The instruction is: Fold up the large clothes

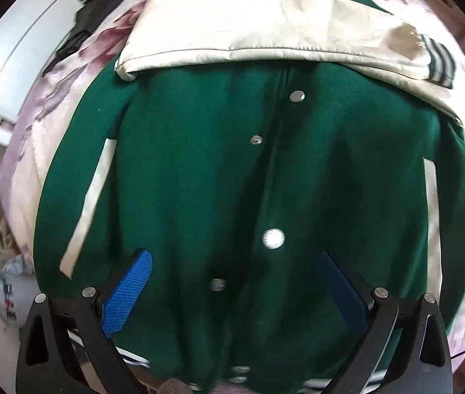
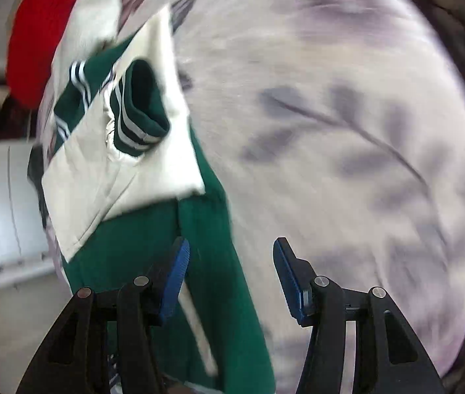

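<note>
**Green wool, cream sleeves: jacket flat on the bed**

Green felted cloth fills your left wrist view: the varsity jacket lies front-up on the bed, whose cover is a soft, pale fabric with blurred mauve blooms. Round metal snaps run down the jacket's closed placket. A cream, leather-like sleeve lies folded straight across the chest, its stitched edge crisp, ending in a ribbed green cuff with white stripes. Narrow cream strips mark the pockets on either side.

Your left gripper hangs above the lower front with its jaws spread wide; the blue textured pads press on nothing. The striped hem sits at the bottom edge of that view, under the gripper.

In the right wrist view, your right gripper is also released, with its jaws apart and nothing between them. It sits over the jacket's side edge, where green cloth meets the bedcover. To the right of that edge the cover runs bare and open. A second ribbed cuff gapes open on the folded cream sleeves, and something red lies beyond the collar end.
</note>
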`<state>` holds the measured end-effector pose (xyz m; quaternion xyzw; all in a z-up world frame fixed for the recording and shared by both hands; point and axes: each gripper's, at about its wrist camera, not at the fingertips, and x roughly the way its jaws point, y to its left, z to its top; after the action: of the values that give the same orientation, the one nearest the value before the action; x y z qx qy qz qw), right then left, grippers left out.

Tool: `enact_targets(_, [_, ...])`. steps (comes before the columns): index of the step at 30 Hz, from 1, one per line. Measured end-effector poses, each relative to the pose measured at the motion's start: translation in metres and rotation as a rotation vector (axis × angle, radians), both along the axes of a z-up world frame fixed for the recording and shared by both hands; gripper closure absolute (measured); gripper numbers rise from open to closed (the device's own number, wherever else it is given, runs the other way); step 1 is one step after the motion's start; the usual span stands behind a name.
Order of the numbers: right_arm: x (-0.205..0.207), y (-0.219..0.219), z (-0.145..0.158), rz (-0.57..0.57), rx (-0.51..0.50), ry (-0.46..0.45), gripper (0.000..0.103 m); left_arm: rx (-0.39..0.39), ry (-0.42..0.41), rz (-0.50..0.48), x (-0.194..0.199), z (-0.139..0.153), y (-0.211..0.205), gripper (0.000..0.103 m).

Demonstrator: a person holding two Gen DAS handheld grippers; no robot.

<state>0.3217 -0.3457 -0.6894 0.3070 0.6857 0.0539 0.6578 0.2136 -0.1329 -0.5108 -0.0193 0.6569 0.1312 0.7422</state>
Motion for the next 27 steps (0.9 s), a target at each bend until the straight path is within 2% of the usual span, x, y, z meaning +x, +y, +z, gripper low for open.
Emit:
enact_targets(2, [0.029, 0.017, -0.027, 0.072, -0.004, -0.008, 0.048, 0.025, 0.02, 0.031, -0.001, -0.002, -0.007, 0.0])
enact_targets(4, [0.045, 0.028, -0.043, 0.127, -0.04, -0.03, 0.075, 0.06, 0.048, 0.056, -0.004, -0.004, -0.013, 0.0])
enact_targets(6, [0.052, 0.024, -0.053, 0.109, -0.077, -0.028, 0.077, 0.079, 0.067, 0.078, -0.012, -0.003, -0.014, 0.0])
enact_targets(7, [0.053, 0.02, -0.057, 0.086, -0.07, -0.014, 0.08, 0.086, 0.075, 0.084, -0.016, -0.002, -0.014, 0.0])
enact_targets(10, [0.056, 0.015, -0.057, 0.058, -0.014, 0.064, 0.08, 0.082, 0.098, 0.14, -0.033, 0.005, -0.013, 0.0])
enact_targets(11, [0.055, 0.016, -0.054, 0.081, 0.017, 0.104, 0.078, 0.047, 0.098, 0.19, -0.045, 0.011, -0.009, 0.0])
enact_targets(12, [0.051, 0.016, -0.052, 0.101, 0.051, 0.136, 0.072, 0.01, 0.099, 0.237, -0.055, 0.014, -0.006, 0.0])
enact_targets(13, [0.041, 0.015, -0.048, 0.114, 0.109, 0.17, 0.062, -0.034, 0.096, 0.282, -0.066, 0.016, -0.006, 0.0])
enact_targets(14, [0.027, 0.013, -0.046, 0.118, 0.179, 0.194, 0.056, -0.103, 0.089, 0.358, -0.082, 0.018, -0.001, 0.0])
enact_targets(15, [0.014, 0.012, -0.046, 0.121, 0.227, 0.215, 0.045, -0.167, 0.083, 0.445, -0.099, 0.018, 0.005, 0.0])
enact_targets(17, [-0.031, 0.008, -0.049, 0.131, 0.281, 0.303, 0.042, -0.305, 0.063, 0.575, -0.126, 0.012, 0.014, 0.0])
enact_targets(19, [-0.076, 0.005, -0.059, 0.119, 0.317, 0.411, 0.042, -0.489, 0.046, 0.734, -0.159, -0.009, 0.021, 0.001])
enact_targets(20, [-0.098, 0.004, -0.065, 0.093, 0.344, 0.463, 0.042, -0.561, 0.017, 0.802, -0.172, -0.017, 0.023, 0.006])
enact_targets(23, [-0.163, 0.004, -0.086, -0.02, 0.438, 0.609, 0.042, -0.716, -0.079, 0.935, -0.198, -0.04, 0.027, 0.011])
enact_targets(24, [-0.173, 0.004, -0.088, -0.047, 0.451, 0.623, 0.042, -0.752, -0.104, 0.961, -0.203, -0.046, 0.027, 0.014])
enact_targets(25, [-0.184, 0.004, -0.092, -0.078, 0.47, 0.634, 0.042, -0.776, -0.12, 0.989, -0.206, -0.053, 0.028, 0.032])
enact_targets(26, [-0.191, 0.006, -0.094, -0.091, 0.479, 0.639, 0.042, -0.779, -0.121, 1.016, -0.209, -0.062, 0.03, 0.057])
enact_targets(27, [-0.195, 0.01, -0.096, -0.087, 0.477, 0.637, 0.042, -0.779, -0.123, 1.033, -0.21, -0.066, 0.031, 0.064])
